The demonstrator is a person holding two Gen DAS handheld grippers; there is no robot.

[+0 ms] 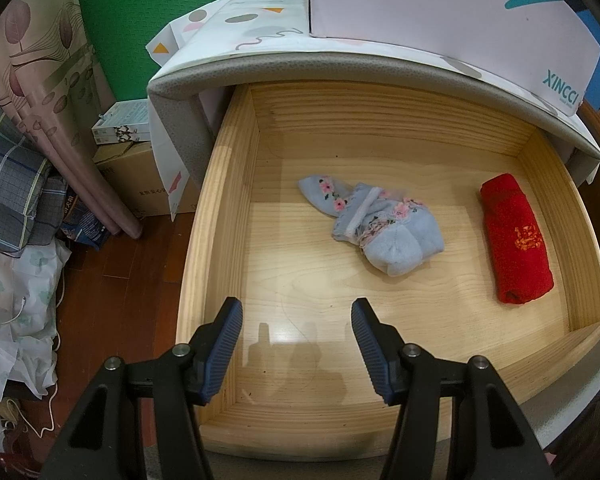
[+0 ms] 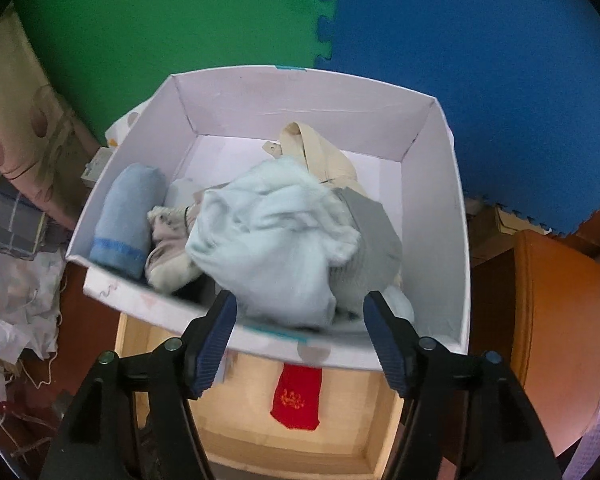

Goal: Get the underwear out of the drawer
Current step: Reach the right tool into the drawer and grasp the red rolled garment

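The wooden drawer (image 1: pixel 228 216) stands pulled open. In it lie a light blue floral garment (image 1: pixel 374 220) near the middle and a rolled red garment (image 1: pixel 514 240) at the right. My left gripper (image 1: pixel 296 320) is open and empty above the drawer's front part, short of the blue garment. My right gripper (image 2: pixel 300 316) is open and empty above the near rim of a white box (image 2: pixel 456 216) filled with a pale blue garment (image 2: pixel 276 240) and other clothes. The red garment (image 2: pixel 298 396) and the drawer (image 2: pixel 368 456) show below the box.
The white box (image 1: pixel 440 4) sits on the cabinet top (image 1: pixel 260 64) above the drawer. Cardboard boxes (image 1: pixel 132 176), a rolled mat (image 1: pixel 48 92) and bedding lie on the floor at the left. A brown wooden cabinet (image 2: pixel 556 320) stands at the right.
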